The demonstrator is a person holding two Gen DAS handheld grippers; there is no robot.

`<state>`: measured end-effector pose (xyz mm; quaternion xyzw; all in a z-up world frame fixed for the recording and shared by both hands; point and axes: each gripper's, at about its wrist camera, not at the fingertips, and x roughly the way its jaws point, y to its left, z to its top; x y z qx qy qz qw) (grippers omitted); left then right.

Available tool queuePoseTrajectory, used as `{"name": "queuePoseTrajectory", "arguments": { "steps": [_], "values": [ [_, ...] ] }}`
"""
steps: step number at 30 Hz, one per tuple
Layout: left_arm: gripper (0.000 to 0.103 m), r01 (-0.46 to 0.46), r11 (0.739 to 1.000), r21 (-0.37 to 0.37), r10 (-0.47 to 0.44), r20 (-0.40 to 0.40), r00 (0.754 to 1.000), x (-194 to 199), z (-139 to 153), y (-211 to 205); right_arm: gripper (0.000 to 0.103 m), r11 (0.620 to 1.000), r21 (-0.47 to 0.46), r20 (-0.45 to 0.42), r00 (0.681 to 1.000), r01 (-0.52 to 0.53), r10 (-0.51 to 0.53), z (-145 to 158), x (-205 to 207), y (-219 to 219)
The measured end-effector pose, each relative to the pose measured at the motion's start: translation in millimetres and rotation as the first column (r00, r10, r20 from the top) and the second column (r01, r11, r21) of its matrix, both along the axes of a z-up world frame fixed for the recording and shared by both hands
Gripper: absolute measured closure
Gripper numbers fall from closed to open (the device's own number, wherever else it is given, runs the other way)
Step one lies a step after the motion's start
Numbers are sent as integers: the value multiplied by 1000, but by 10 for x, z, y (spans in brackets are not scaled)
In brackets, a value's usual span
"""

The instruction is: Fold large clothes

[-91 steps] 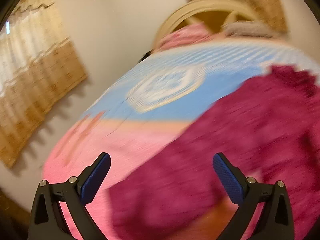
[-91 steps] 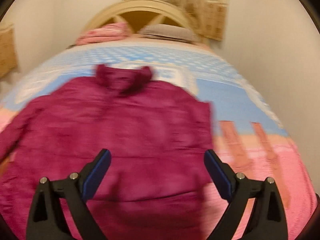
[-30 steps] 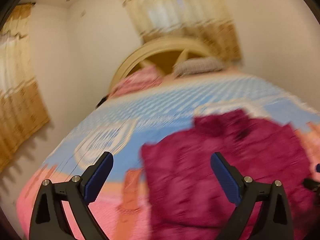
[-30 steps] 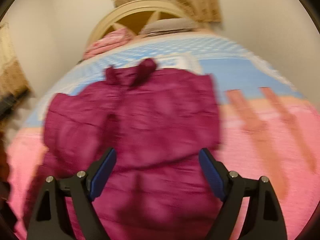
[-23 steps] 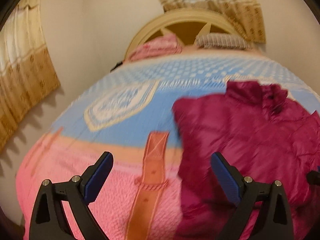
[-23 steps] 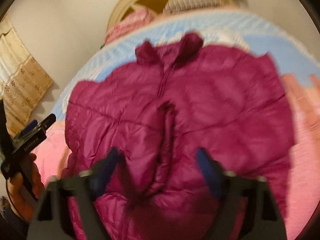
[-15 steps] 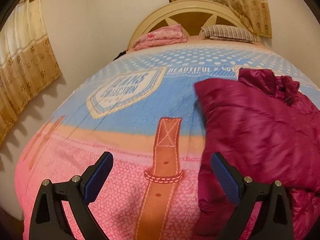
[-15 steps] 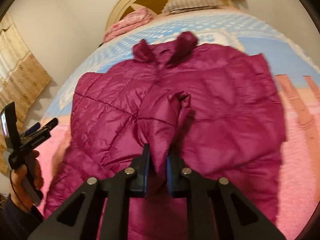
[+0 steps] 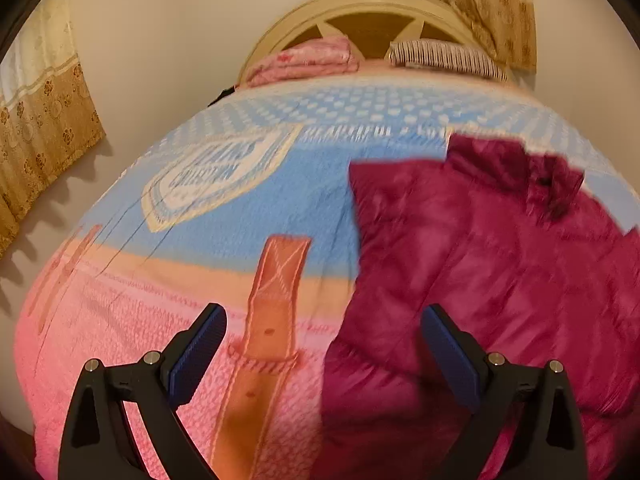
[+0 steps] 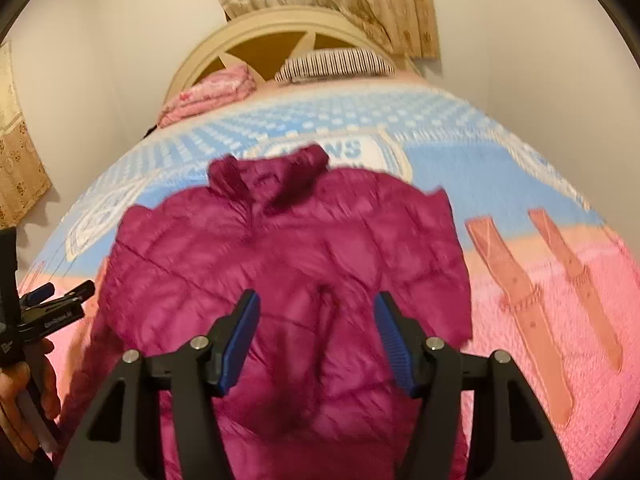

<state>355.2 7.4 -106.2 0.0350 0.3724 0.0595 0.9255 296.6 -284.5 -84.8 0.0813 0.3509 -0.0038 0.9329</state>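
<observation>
A magenta quilted jacket (image 10: 288, 248) lies flat on the bed, collar towards the headboard, both sleeves folded in over the body. It also shows in the left wrist view (image 9: 500, 264), at the right. My right gripper (image 10: 318, 332) is open and empty, hovering above the jacket's lower middle. My left gripper (image 9: 322, 348) is open and empty, above the jacket's left edge and the blanket. The left gripper also shows at the left edge of the right wrist view (image 10: 56, 300).
The bed carries a blue and pink blanket (image 9: 224, 220) with orange strap prints. A pink folded quilt (image 10: 212, 92) and a striped pillow (image 10: 336, 64) lie at the cream headboard (image 10: 280, 28). Walls and curtains close in around the bed.
My right gripper was shut on a sleeve fold half a second ago; it has let go and opened, and the sleeve lies flat. My left gripper stayed open and shifted slightly.
</observation>
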Motion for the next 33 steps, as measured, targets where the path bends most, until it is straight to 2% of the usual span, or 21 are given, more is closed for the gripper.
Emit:
{"name": "queuePoseTrajectory", "arguments": {
  "steps": [3, 6, 8, 12, 13, 15, 16, 18, 24, 33],
  "values": [
    [5, 32, 999, -31, -31, 41, 999, 135, 199, -148, 60, 999, 12, -13, 999, -42, 42, -19, 204, 210],
    [5, 94, 987, -127, -93, 13, 996, 383, 198, -306, 62, 998, 27, -50, 997, -49, 50, -185, 384, 325],
    [5, 103, 988, -111, -107, -28, 994, 544, 48, -415, 62, 998, 37, -74, 996, -45, 48, -307, 471, 348],
    [5, 51, 998, -27, -54, -121, 991, 778, -423, -476, 63, 998, 31, -100, 994, -47, 50, -508, 533, 314],
    [5, 38, 999, -36, -43, -139, 989, 807, -541, -439, 64, 998, 25, -101, 994, -50, 52, -556, 541, 299],
    [4, 37, 994, -104, -53, -150, 987, 810, -674, -347, 64, 998, 10, -99, 993, -60, 61, -609, 531, 305],
    [3, 29, 988, -149, -54, -162, 985, 823, -714, -291, 64, 998, -4, -99, 993, -67, 66, -649, 528, 315],
    [1, 17, 985, -173, -46, -165, 985, 831, -722, -250, 64, 997, -25, -98, 993, -70, 68, -690, 537, 349],
    [1, 19, 991, -130, -40, -159, 987, 819, -742, -316, 64, 997, -53, -109, 992, -62, 56, -788, 583, 374],
    [1, 17, 992, -124, -37, -157, 987, 799, -749, -348, 64, 995, -80, -122, 991, -60, 50, -825, 611, 401]
  ]
}}
